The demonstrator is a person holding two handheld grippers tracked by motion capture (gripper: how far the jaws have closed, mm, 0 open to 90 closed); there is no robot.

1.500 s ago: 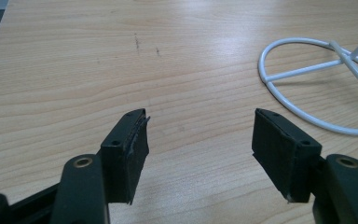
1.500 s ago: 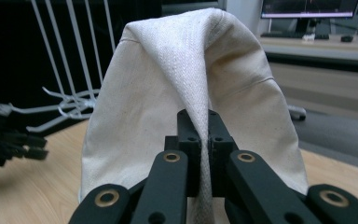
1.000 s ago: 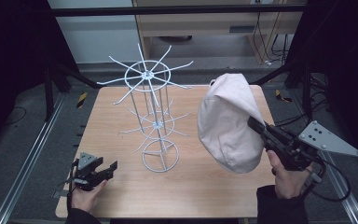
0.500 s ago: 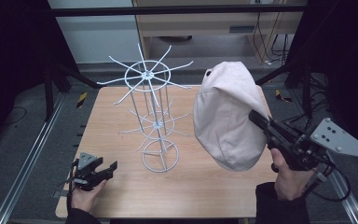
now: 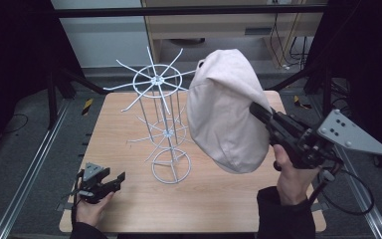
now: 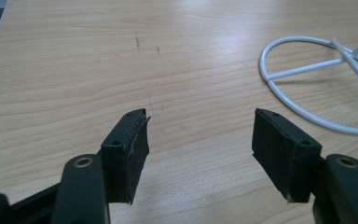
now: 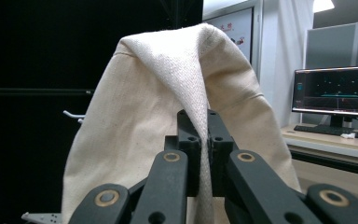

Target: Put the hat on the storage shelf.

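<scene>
A cream cloth cap (image 5: 226,112) hangs in the air over the table's right half, held up by my right gripper (image 5: 256,110), which is shut on a fold of it. In the right gripper view the cap (image 7: 135,135) drapes over both black jaws, pinched at the right gripper's tips (image 7: 204,128). A white wire rack (image 5: 161,122) with radiating arms stands mid-table, just left of the cap. My left gripper (image 5: 113,180) rests low at the table's front left, open with nothing between its fingers; in the left gripper view the left gripper (image 6: 200,140) faces the rack's ring base (image 6: 317,84).
The wooden table (image 5: 129,129) has bare board around the rack. Metal rails run along both sides of the table. A wooden cabinet (image 5: 219,25) stands behind it. A monitor (image 7: 335,93) and a keyboard sit on a desk far off in the right gripper view.
My right gripper has lifted the cap higher and carried it a little left, closer to the rack's top arms. The left gripper has stayed put.
</scene>
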